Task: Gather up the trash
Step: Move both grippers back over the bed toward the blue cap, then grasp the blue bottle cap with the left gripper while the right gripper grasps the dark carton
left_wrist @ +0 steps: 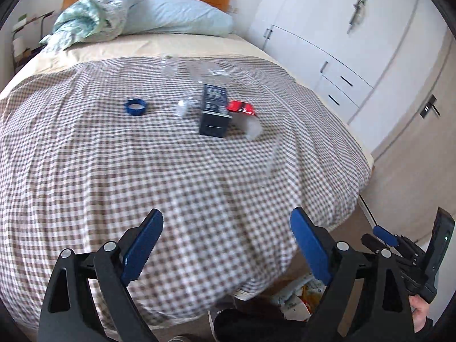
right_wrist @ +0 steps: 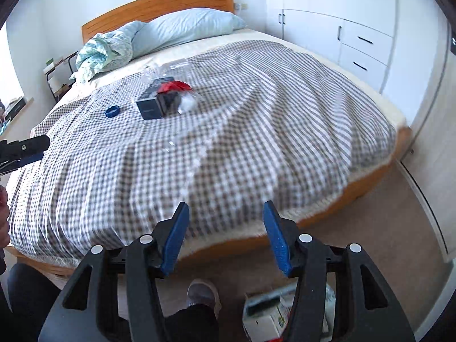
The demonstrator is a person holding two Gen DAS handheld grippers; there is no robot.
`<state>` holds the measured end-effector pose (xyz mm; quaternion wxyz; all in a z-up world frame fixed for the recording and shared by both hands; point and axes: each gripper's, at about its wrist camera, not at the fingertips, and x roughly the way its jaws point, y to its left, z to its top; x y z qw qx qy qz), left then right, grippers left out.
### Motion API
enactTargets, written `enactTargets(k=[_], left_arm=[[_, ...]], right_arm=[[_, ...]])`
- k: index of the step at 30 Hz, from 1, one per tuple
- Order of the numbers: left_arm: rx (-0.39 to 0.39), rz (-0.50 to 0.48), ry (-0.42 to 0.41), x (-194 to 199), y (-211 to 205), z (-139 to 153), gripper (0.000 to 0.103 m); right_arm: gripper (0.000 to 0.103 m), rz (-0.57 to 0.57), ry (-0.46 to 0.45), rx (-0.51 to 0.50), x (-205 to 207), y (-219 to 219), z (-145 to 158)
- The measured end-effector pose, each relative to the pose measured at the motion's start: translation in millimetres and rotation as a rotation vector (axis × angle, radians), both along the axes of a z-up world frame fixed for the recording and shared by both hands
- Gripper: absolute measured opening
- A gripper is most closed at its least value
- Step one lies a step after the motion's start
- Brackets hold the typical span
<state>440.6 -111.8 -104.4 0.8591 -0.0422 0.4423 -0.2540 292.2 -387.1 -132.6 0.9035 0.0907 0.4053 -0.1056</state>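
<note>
Trash lies on the checked bedspread (left_wrist: 142, 156): a dark box (left_wrist: 214, 111), a red wrapper (left_wrist: 241, 107), a blue ring (left_wrist: 135, 107), a small white piece (left_wrist: 182, 107) and clear plastic (left_wrist: 196, 69). My left gripper (left_wrist: 226, 222) is open and empty above the foot of the bed, well short of the trash. My right gripper (right_wrist: 225, 213) is open and empty over the bed's foot edge. In the right wrist view the box (right_wrist: 155, 101), wrapper (right_wrist: 173, 87) and ring (right_wrist: 113, 111) lie far ahead, and a clear plastic bag (right_wrist: 188, 101) lies beside the box.
Pillows (left_wrist: 176, 14) and a crumpled cloth (left_wrist: 85, 20) lie at the headboard. White wardrobes (left_wrist: 342, 42) stand to the right. A bag of collected trash (right_wrist: 273, 310) sits on the carpet below the grippers, beside a shoe (right_wrist: 202, 290).
</note>
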Motion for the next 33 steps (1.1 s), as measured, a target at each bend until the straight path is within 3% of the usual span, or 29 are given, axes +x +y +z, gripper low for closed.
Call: enactTargets(k=[4,12,19,24,27,29,30,31,33], left_arm=[[-0.022,0.116,0.021,53,47,-8,0.088],[0.11,0.204,-0.082,155,76,-25,0.088],[0.351,0.027,-0.079,246,16,-73,0.088],[0.381,0.08,-0.03,293,-10,-96,0.088],[0.359,0.1,-0.009,307,-19,-103,0.088],[0.409,0.1,-0.013,311,-26,-108,0.079],[0.434,0.106,-0.016,313,-28,-111,0.057],[0.434,0.11,-0.005,314,-26,-113,0.051],[0.409,0.119,-0.002,314,-21,-113,0.051]], right_arm=[[0.053,0.046,-0.006,0.006,50,20,1],[0.057,0.119,-0.053,0.016,146,59,-13],[0.057,0.178,-0.052,0.086,204,83,-37],[0.057,0.19,-0.043,0.082,220,85,-46],[0.057,0.181,-0.031,0.092,232,80,-50],[0.057,0.18,-0.029,0.093,241,78,-53],[0.057,0.178,-0.031,0.097,246,78,-52],[0.058,0.178,-0.034,0.101,251,78,-52],[0.064,0.174,-0.044,0.109,264,81,-52]])
